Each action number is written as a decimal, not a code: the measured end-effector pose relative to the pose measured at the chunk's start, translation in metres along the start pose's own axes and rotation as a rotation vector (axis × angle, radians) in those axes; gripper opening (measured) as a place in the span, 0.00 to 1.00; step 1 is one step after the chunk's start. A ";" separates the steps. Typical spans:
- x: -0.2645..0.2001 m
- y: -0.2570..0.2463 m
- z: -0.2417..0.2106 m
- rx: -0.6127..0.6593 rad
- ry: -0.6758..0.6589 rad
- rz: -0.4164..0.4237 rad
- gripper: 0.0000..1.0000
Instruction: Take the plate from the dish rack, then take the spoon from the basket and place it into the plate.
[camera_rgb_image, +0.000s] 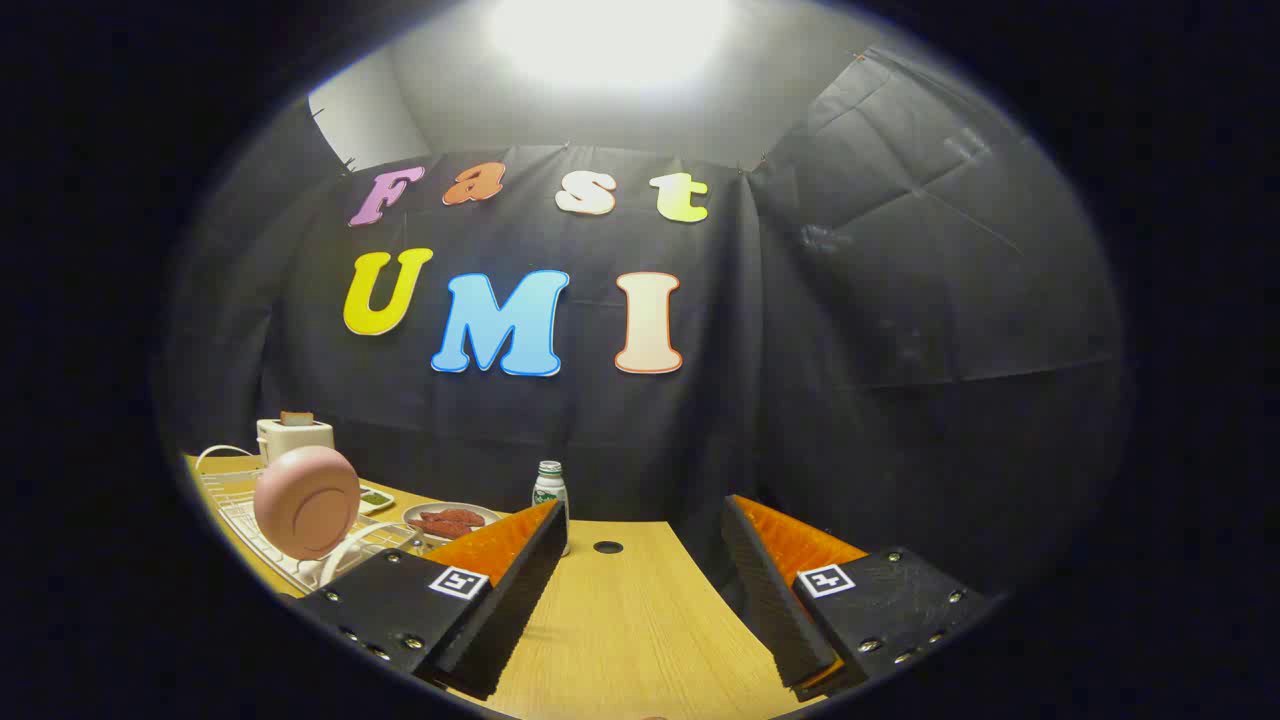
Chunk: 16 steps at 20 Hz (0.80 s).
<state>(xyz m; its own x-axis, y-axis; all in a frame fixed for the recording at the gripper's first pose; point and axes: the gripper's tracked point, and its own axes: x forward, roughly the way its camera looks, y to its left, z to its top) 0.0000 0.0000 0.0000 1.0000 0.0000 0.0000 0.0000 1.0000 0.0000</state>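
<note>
A pink plate (306, 502) stands on edge in a white wire dish rack (262, 538), off to the left of my left finger. My gripper (640, 590) is open above the wooden table (620, 620), with nothing between its fingers. The plate lies well to the left of the gap between the fingers and some way ahead.
A white toaster (294, 436) with a slice in it stands behind the rack. A grey plate with reddish food (450, 519) and a small dish of green food (375, 498) sit past the rack. A small white bottle (549, 492) stands beyond the left finger, near a round hole (607, 547) in the table.
</note>
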 end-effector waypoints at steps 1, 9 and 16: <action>-0.010 0.009 0.012 0.004 -0.003 0.016 0.97; -0.050 0.114 0.075 0.189 0.068 0.228 0.97; -0.017 0.201 0.088 0.185 0.151 0.411 0.97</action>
<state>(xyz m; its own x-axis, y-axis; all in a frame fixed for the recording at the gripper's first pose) -0.0170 0.2006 0.0879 0.9057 0.4098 -0.1083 -0.3825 0.9002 0.2082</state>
